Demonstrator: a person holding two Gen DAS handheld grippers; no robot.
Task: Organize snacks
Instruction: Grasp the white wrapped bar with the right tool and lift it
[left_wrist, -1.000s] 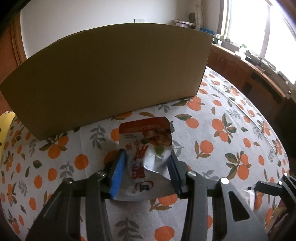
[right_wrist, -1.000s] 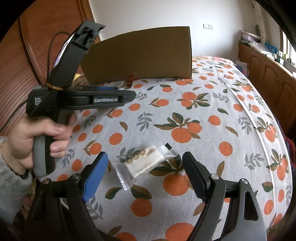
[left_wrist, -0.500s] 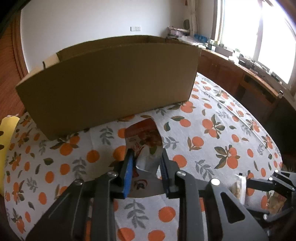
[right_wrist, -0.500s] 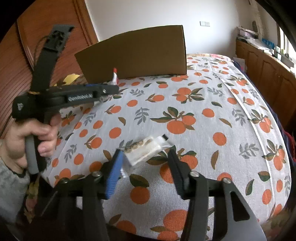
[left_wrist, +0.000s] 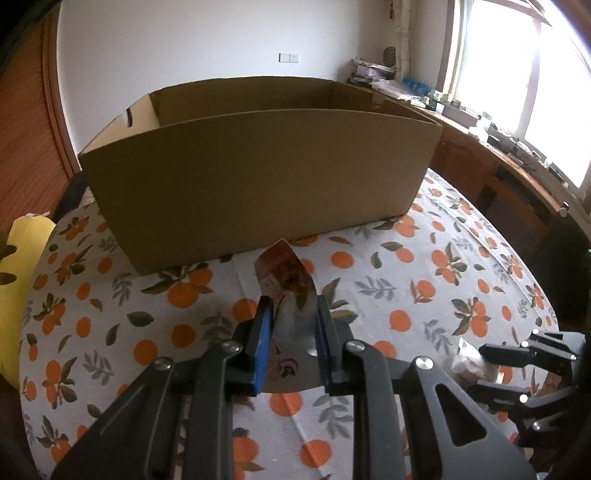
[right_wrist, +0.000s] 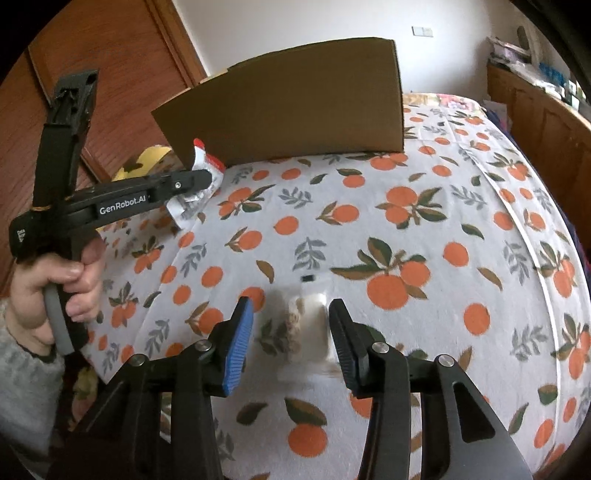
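My left gripper (left_wrist: 292, 314) is shut on a white and red snack pouch (left_wrist: 286, 280) and holds it above the tablecloth, in front of the open cardboard box (left_wrist: 258, 177). The pouch also shows in the right wrist view (right_wrist: 199, 184), pinched in the left gripper (right_wrist: 207, 177) near the box (right_wrist: 295, 107). My right gripper (right_wrist: 290, 321) has its jaws around a clear packet of small biscuits (right_wrist: 304, 328), blurred by motion; whether the pads touch it I cannot tell. The packet also shows in the left wrist view (left_wrist: 469, 363).
The table carries a white cloth with orange prints (right_wrist: 406, 229). A yellow object (left_wrist: 18, 295) lies at the left edge. Wooden cabinets (left_wrist: 509, 192) with clutter stand under the window at right. A wooden door (right_wrist: 92, 74) is at left.
My left gripper closed on the pouch and lifted it toward the box. My right gripper narrowed around the biscuit packet, which turned end-on between the jaws.
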